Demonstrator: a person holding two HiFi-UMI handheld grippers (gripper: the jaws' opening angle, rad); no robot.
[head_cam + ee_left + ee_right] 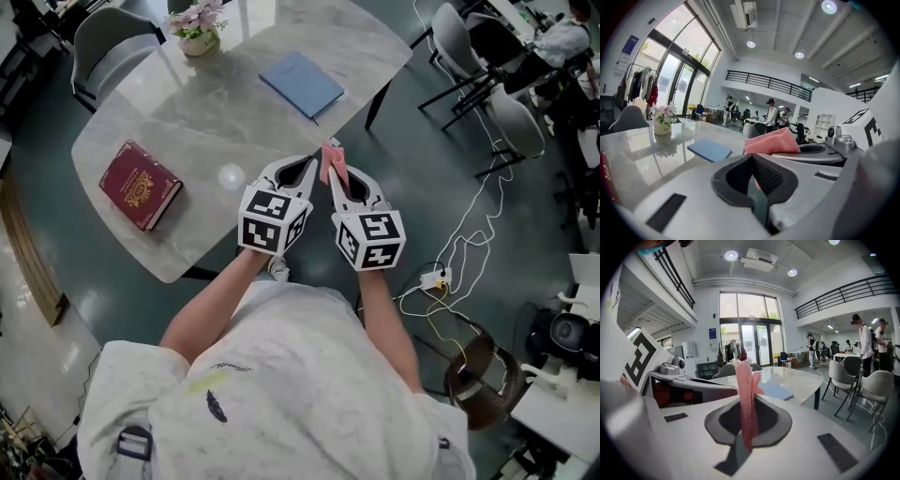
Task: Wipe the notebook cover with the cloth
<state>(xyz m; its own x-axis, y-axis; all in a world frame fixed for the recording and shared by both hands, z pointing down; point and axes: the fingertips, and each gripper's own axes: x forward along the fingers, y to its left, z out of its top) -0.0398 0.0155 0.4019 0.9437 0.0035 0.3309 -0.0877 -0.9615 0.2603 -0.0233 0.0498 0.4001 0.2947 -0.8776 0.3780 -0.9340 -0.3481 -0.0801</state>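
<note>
Cloth was pinched between the jaws of my right gripper, left gripper just beside it had jaws closed on nothing, notebook lay well ahead

Bare tabletop lies open between the red book and notebook.
</note>
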